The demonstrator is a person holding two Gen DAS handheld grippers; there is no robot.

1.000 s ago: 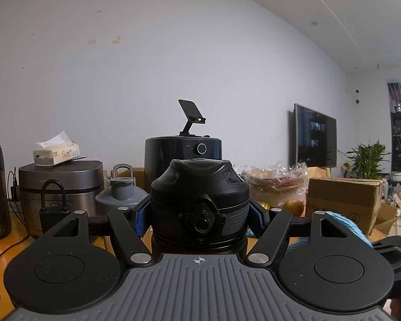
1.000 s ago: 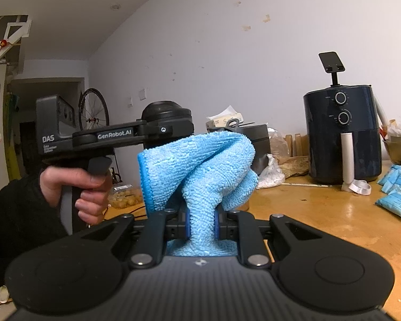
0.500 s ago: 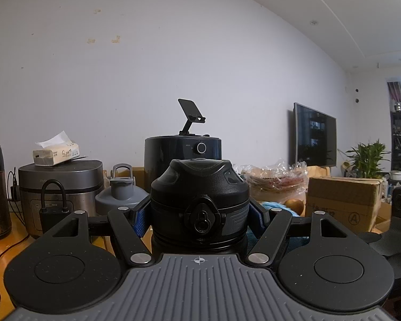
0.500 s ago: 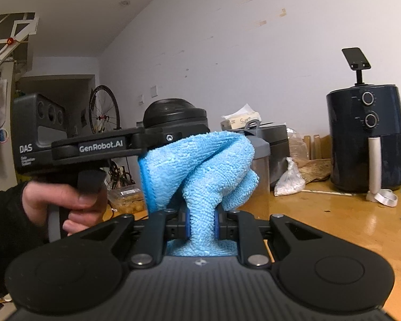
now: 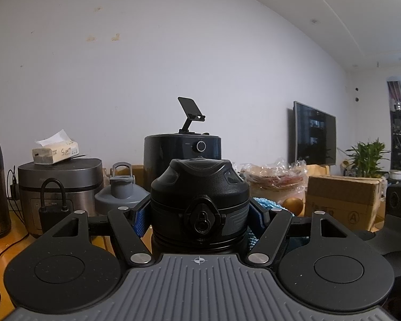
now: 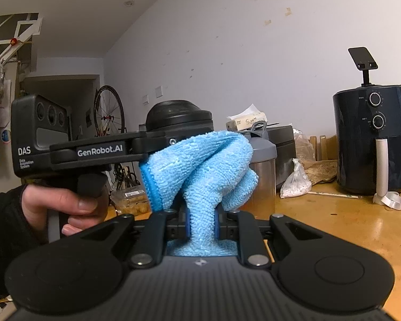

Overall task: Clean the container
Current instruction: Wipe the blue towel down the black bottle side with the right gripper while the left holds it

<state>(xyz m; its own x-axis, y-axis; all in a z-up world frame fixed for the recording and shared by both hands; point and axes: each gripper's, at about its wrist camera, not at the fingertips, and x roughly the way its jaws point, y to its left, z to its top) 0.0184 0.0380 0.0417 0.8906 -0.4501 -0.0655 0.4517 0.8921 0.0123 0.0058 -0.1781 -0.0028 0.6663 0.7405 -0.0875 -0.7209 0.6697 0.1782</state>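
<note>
A black container with a domed black lid [image 5: 199,187] fills the middle of the left wrist view. My left gripper [image 5: 199,214] is shut on it, and its blue pads [image 5: 140,218] press on both sides below the lid. The right wrist view shows the lid [image 6: 177,115] above the left gripper's arm, whose handle a hand [image 6: 64,206] holds. My right gripper [image 6: 201,222] is shut on a bunched light-blue microfibre cloth [image 6: 200,168]. The cloth lies against the container's side, and a bit of this cloth [image 5: 264,202] shows behind the left gripper's right finger.
On the wooden table [image 6: 334,222] stand a dark air fryer [image 6: 373,139], a rice cooker [image 5: 60,179] with a tissue pack [image 5: 55,151] on top, and a grey-lidded shaker bottle [image 5: 121,195]. A wrapped bowl [image 5: 275,182] and a cardboard box [image 5: 342,198] stand further right.
The right gripper has carried the cloth leftward in the left wrist view, up against the container. The left gripper and container have stayed still.
</note>
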